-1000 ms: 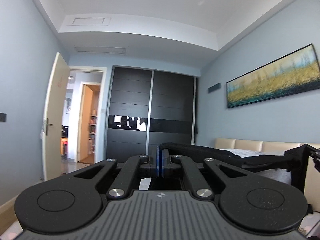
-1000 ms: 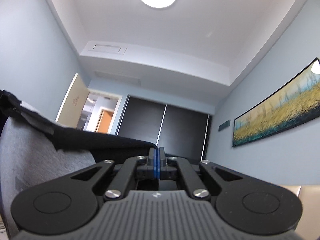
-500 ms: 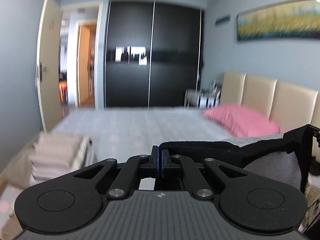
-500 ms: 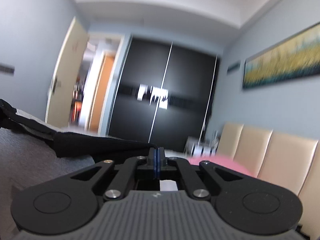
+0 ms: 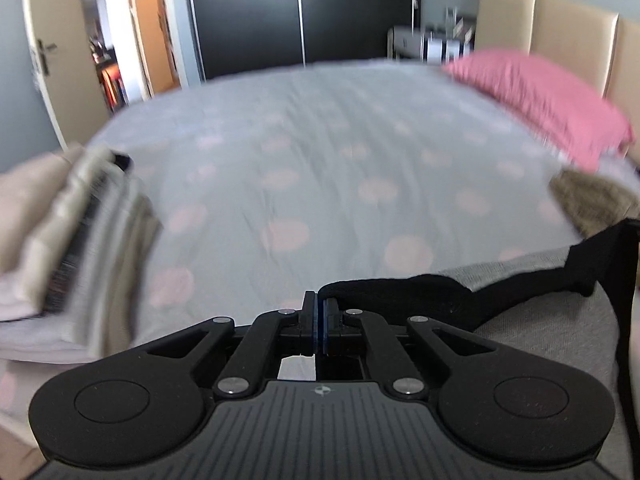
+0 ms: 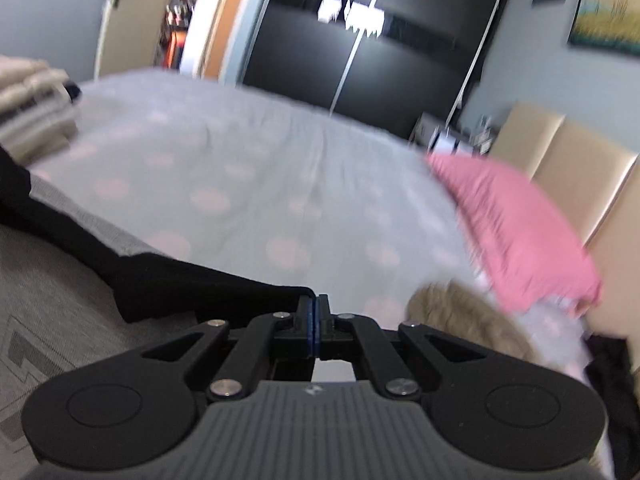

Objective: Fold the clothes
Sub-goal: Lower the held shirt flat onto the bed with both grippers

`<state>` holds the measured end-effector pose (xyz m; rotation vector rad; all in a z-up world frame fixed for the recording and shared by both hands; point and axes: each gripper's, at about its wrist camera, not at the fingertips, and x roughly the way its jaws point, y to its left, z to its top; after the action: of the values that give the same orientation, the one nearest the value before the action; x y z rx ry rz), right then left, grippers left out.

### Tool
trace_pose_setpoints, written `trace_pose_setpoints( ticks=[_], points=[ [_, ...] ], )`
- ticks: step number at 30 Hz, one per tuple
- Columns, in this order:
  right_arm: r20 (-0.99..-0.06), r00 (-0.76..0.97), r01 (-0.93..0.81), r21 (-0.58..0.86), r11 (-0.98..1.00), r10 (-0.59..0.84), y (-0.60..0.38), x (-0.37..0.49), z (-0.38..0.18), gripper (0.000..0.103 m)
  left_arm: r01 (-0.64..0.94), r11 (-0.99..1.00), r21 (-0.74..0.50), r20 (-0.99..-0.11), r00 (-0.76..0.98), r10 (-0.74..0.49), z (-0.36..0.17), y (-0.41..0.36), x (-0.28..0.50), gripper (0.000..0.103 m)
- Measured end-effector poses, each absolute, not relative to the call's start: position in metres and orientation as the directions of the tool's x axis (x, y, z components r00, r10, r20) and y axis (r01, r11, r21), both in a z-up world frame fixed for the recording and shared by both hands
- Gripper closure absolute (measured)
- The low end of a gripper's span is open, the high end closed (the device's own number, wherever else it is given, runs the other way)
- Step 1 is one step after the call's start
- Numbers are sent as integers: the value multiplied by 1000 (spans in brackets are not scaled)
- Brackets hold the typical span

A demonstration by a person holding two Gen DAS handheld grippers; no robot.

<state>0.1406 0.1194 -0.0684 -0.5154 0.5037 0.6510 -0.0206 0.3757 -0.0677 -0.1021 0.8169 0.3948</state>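
Observation:
I hold a grey garment with a black band along its top edge, stretched between both grippers above the bed. My left gripper (image 5: 319, 300) is shut on the black band, and the grey garment (image 5: 532, 304) runs off to the right. My right gripper (image 6: 315, 305) is shut on the other end of the band, and the grey garment (image 6: 68, 280) runs off to the left. The bed (image 5: 320, 160) with its grey sheet and pink dots lies below and ahead of both grippers.
A stack of folded clothes (image 5: 60, 240) sits at the bed's left edge, also in the right wrist view (image 6: 32, 96). A pink pillow (image 5: 536, 100) lies by the beige headboard (image 5: 560, 36). A brown furry item (image 6: 468, 320) lies near the pillow. A black wardrobe (image 6: 380, 40) and an open door (image 5: 52, 40) stand beyond.
Both grippers have tipped down from facing the ceiling and wall to facing the bed, carrying the garment with them. Both stay shut on it.

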Motion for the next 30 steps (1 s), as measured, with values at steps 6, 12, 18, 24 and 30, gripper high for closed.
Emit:
trace_pose_setpoints(
  ticks=[6, 12, 18, 24, 30],
  points=[
    [-674, 623, -707, -270, 654, 396, 144, 175, -133, 102, -378, 925, 39, -803, 538, 254, -133, 396, 22, 102],
    [-722, 572, -730, -230, 644, 390, 151, 192, -164, 101, -365, 930, 36, -845, 485, 223, -175, 407, 37, 102],
    [-757, 527, -741, -186, 646, 386, 154, 205, -181, 98, -356, 934, 13, -838, 506, 205, -174, 411, 35, 100],
    [-730, 547, -723, -165, 670, 410, 146, 199, -153, 79, -334, 943, 19, -811, 546, 210, -149, 405, 24, 88],
    [-747, 450, -796, -86, 600, 490, 147, 171, -142, 91, -239, 971, -7, -821, 555, 130, -136, 382, 13, 88]
  ],
)
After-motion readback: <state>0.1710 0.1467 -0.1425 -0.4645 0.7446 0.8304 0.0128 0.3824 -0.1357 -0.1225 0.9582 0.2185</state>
